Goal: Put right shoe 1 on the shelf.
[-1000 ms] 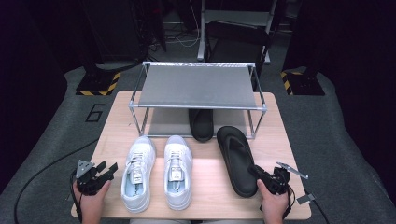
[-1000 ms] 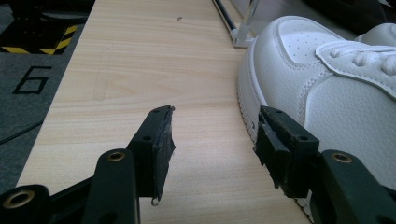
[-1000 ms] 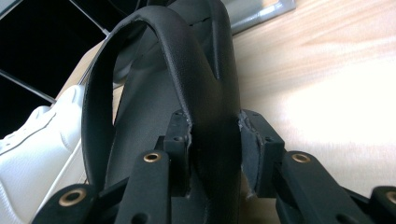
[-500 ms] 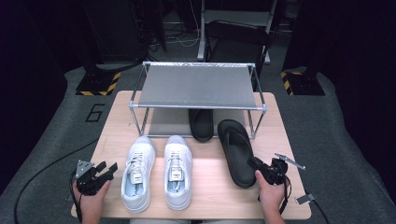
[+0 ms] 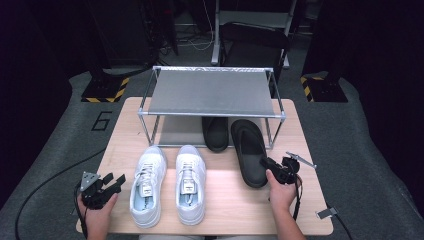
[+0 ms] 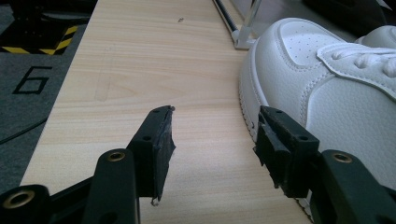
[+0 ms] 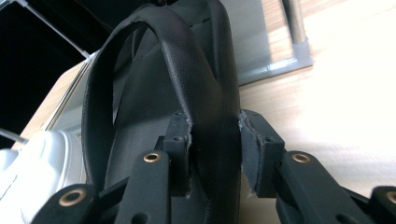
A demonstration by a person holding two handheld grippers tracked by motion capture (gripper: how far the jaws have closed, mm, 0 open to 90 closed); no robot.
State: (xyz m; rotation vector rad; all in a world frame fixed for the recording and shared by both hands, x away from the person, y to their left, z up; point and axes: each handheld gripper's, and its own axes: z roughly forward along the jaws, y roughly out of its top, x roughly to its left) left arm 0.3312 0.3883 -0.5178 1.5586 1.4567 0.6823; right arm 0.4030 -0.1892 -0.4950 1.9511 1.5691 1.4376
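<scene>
At lower right, the right gripper was clamped on the black rubber flip-flop sandal; the left gripper, lower left, stood apart, empty, over the wooden bench.

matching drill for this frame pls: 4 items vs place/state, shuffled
Items:
1. white sneakers
2. held black flip-flop
3. second black flip-flop
4. left hand-held gripper

States:
A. under the metal rack
B. clamped at its edge by the right hand-held gripper
C. open, jaws around nothing
D. side by side on the wooden table, in front of the rack

Pairs: 1-D, 2-B, 3-A, 4-C
</scene>
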